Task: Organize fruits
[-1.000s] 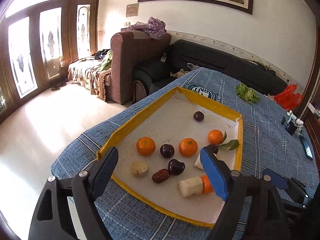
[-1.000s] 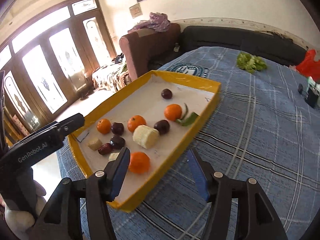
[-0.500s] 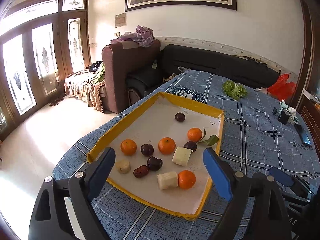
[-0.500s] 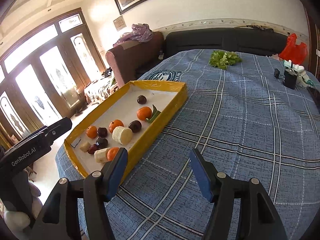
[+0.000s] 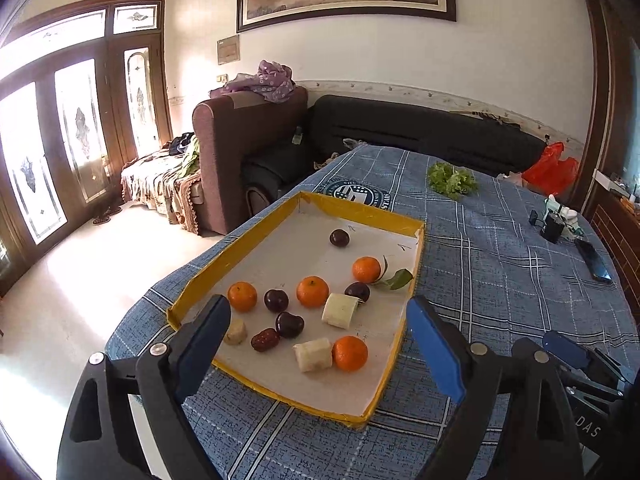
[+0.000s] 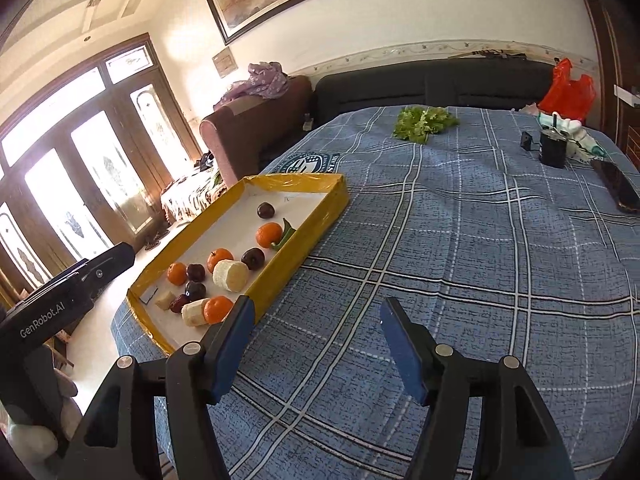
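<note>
Now both open, empty grippers, left gripper (image 5: pixel 316 344) and right gripper (image 6: pixel 316 344), have backed away from the yellow-rimmed cardboard tray (image 5: pixel 400 340), fruit apparently sorted.

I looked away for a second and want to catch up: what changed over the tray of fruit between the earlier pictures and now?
Both grippers pulled back and up from the yellow tray: the left gripper now sees all of it, and the right gripper swung right over the blue tablecloth. Both stayed open and empty. The fruit kept its arrangement.
</note>
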Tool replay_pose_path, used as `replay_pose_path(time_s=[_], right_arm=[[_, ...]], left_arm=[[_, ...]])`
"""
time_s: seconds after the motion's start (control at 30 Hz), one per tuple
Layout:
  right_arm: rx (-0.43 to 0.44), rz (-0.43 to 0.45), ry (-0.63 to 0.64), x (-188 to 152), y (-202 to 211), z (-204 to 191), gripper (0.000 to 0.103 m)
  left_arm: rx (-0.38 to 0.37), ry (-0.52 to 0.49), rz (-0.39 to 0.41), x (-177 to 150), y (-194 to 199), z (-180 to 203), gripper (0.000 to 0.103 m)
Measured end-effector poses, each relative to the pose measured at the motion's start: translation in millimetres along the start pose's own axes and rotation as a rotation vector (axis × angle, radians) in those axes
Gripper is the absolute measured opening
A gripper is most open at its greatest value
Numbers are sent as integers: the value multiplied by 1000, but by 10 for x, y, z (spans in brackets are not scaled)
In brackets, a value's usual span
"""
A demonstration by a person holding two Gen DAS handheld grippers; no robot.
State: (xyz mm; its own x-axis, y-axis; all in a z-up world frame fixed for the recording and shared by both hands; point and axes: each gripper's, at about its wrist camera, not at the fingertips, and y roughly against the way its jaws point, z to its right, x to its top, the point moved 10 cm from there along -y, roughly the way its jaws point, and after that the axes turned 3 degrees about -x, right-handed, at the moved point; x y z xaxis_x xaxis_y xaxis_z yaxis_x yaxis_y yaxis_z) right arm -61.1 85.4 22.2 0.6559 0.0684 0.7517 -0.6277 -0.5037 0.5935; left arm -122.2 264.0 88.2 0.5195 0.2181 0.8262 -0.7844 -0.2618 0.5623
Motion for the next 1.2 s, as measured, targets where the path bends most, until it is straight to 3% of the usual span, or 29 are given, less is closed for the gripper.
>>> replay_pose_path(time_s=[0.2,0.5,0.77,0.87,1.03,1.2], right_arm=[[-20,47,-39,22,297,162,70],[-110,173,-70,226,1144,543,71],[-164,319,-83,785,2047,697,74],[-141,374,-88,1111,2448,676,76],[-124,433,-82,1747,3057,659,76],[-245,500,-9,2353,3575,634,83]], left_arm=[[-55,38,78,130,361,24,89],[-114,36,237,387,993,113,92],[-140,8,354,822,1578,-51,97],[-148,-6,386,1044,1789,-123,97],[-29,-50,502,1525,2225,-320,101],[158,-93,619,1855,2530,-481,103]])
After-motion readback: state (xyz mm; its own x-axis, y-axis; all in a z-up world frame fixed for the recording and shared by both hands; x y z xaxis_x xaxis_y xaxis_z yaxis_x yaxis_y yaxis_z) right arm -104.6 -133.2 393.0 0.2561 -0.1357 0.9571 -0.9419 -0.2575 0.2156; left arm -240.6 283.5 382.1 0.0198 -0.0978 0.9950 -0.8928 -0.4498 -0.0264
